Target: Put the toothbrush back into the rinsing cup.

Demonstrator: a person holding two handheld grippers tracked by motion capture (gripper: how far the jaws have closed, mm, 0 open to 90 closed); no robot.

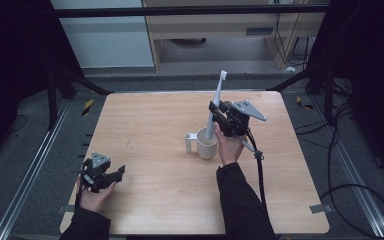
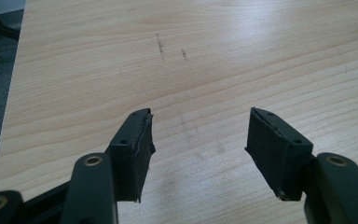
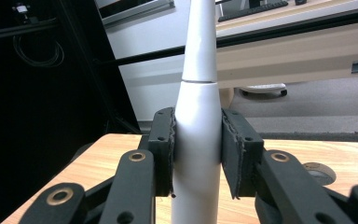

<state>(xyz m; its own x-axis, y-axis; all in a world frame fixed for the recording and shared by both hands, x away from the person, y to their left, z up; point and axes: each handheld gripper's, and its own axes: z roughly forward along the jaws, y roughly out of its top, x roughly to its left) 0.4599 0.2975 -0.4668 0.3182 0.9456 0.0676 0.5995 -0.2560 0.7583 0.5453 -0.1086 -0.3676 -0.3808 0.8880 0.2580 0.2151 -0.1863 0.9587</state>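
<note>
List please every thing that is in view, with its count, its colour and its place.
white electric toothbrush: 1, white, upright, its lower end in the cup, its body clamped by the right gripper
white plastic cup with a handle: 1, white, near the table's middle
light wooden table: 1, pale wood, under everything
black-and-yellow tape marks: 2, on the floor by the far corners
left gripper: 1, black, near left edge, jaws apart over bare wood
right gripper: 1, black, above the cup
person's hands: 2, dark sleeves, near side

My left gripper (image 1: 111, 174) rests low near the table's left edge, jaws wide apart; my right gripper (image 1: 219, 114) is raised mid-table, jaws clamped.
</note>
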